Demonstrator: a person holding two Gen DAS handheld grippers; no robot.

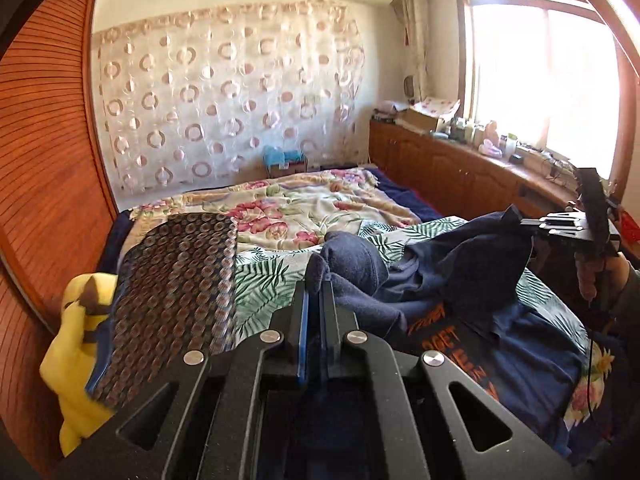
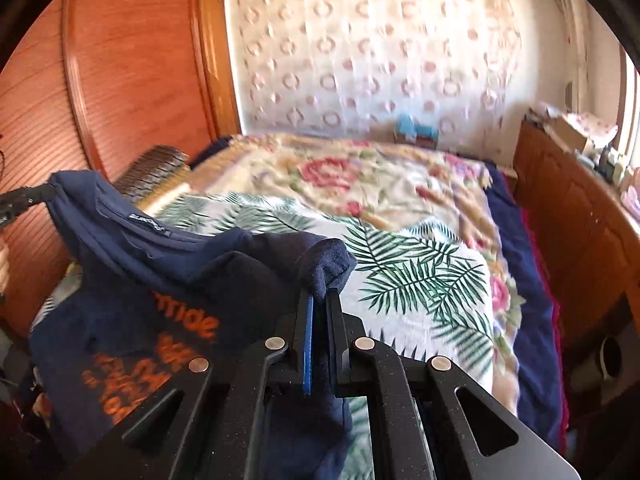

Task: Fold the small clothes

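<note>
A small navy T-shirt (image 1: 460, 276) with orange lettering hangs between my two grippers above the bed. My left gripper (image 1: 316, 288) is shut on one bunched shoulder of the shirt. My right gripper (image 2: 320, 294) is shut on the other shoulder. The shirt (image 2: 132, 320) droops below, its print facing up and its collar label showing. The right gripper (image 1: 524, 222) shows at the far right of the left wrist view, pinching the cloth. The left gripper (image 2: 50, 192) shows at the left edge of the right wrist view, holding the cloth.
The bed has a palm-leaf sheet (image 2: 420, 280) and a floral blanket (image 2: 340, 176) beyond. A brown patterned pillow (image 1: 180, 280) and a yellow plush toy (image 1: 76, 344) lie at the left. A wooden wardrobe (image 1: 44, 140) stands left, a cluttered wooden cabinet (image 1: 460, 164) right under the window.
</note>
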